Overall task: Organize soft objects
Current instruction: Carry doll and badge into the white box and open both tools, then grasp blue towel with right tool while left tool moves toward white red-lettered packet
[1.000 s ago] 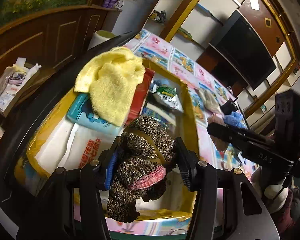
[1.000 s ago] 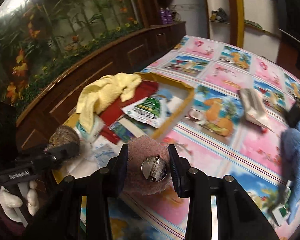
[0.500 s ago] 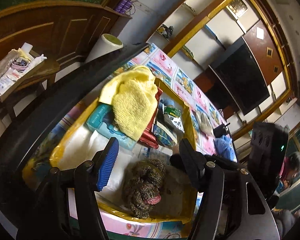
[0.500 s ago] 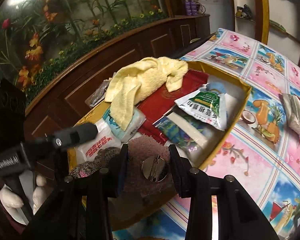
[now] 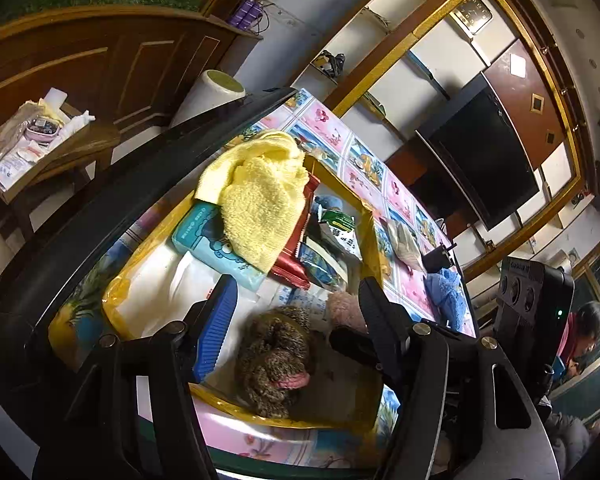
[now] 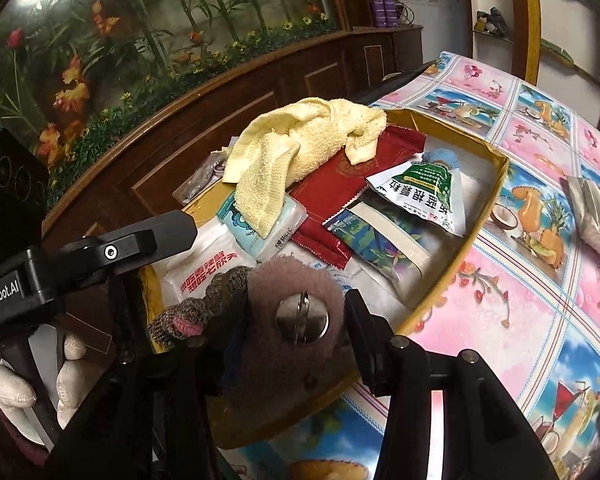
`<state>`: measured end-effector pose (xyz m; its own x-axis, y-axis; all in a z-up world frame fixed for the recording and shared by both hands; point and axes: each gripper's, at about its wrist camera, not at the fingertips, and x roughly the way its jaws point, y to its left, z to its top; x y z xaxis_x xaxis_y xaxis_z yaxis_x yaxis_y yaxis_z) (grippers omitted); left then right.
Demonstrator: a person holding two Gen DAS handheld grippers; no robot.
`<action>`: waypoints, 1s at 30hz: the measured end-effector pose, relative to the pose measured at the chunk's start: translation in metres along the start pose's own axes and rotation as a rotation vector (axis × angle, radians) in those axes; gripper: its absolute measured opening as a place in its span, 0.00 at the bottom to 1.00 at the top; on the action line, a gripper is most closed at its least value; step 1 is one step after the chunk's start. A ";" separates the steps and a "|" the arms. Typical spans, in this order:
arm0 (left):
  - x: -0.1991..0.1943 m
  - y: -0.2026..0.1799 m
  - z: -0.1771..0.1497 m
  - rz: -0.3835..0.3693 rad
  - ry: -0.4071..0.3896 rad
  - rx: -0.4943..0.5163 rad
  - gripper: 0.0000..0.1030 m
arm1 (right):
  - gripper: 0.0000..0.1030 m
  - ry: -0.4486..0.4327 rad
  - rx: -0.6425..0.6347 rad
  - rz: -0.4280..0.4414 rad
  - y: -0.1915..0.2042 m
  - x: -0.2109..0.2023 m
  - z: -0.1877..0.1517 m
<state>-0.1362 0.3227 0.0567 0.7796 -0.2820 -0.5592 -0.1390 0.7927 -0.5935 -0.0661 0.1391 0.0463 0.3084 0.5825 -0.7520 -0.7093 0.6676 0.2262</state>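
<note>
Since prev. frames: brown knit bundle [image 5: 274, 360] no longer betw. L gripper [image 5: 296, 312] fingers; now lies loose on white bags in yellow box [image 5: 370, 236], near-end corner, pink cuff facing near rim. L jaws have just been opening and stand wide apart, blue pad and black pad either side of bundle but above it, no contact, nothing held. R gripper [image 6: 296, 320] has come in from tablecloth [image 6: 532, 288] to over box near edge; its jaws have just been opening too. Pink fuzzy pad w/ metal disc [image 6: 300, 318] sits betw. R fingers; small gap visible at R-side finger, so grip looks released, pad resting beside knit bundle. Pad also seen in L view [image 5: 344, 308] just behind bundle.

Box contents, far to near: yellow towel [image 6: 300, 152] draped over far corner, on red packet [image 6: 348, 188] and teal tissue pack [image 5: 216, 248]; green/white sachet [image 6: 424, 188]; floral pouch [image 6: 380, 240]; white bags w/ red print [image 6: 208, 272].

Outside box on cloth: blue cloth [image 5: 444, 292] and pale glove [image 5: 408, 244], well apart from box. White-gloved hand [image 6: 32, 384] holds L gripper handle.
</note>
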 end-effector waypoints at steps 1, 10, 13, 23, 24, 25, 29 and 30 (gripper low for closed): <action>-0.001 -0.002 -0.001 -0.001 -0.002 0.004 0.62 | 0.47 -0.007 0.005 0.004 -0.002 -0.003 -0.001; 0.006 -0.026 -0.009 -0.010 0.033 0.046 0.62 | 0.47 0.002 -0.044 0.176 0.003 -0.028 -0.023; 0.007 -0.033 -0.012 -0.012 0.038 0.054 0.62 | 0.47 0.006 -0.069 0.212 0.010 -0.033 -0.029; 0.011 -0.065 -0.025 -0.027 0.072 0.140 0.62 | 0.47 -0.020 0.057 0.149 -0.033 -0.049 -0.055; 0.014 -0.069 -0.028 -0.032 0.084 0.156 0.62 | 0.47 -0.030 0.083 0.136 -0.042 -0.053 -0.059; 0.017 -0.075 -0.031 -0.036 0.099 0.174 0.62 | 0.47 -0.039 0.101 0.127 -0.048 -0.058 -0.063; 0.027 -0.092 -0.040 -0.051 0.141 0.229 0.62 | 0.47 -0.092 0.177 0.025 -0.088 -0.083 -0.074; 0.030 -0.096 -0.042 -0.055 0.149 0.243 0.62 | 0.47 -0.111 0.202 -0.011 -0.101 -0.091 -0.077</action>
<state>-0.1254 0.2152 0.0729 0.6811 -0.3899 -0.6197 0.0651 0.8753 -0.4791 -0.0712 -0.0171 0.0445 0.3910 0.6148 -0.6849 -0.5676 0.7469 0.3464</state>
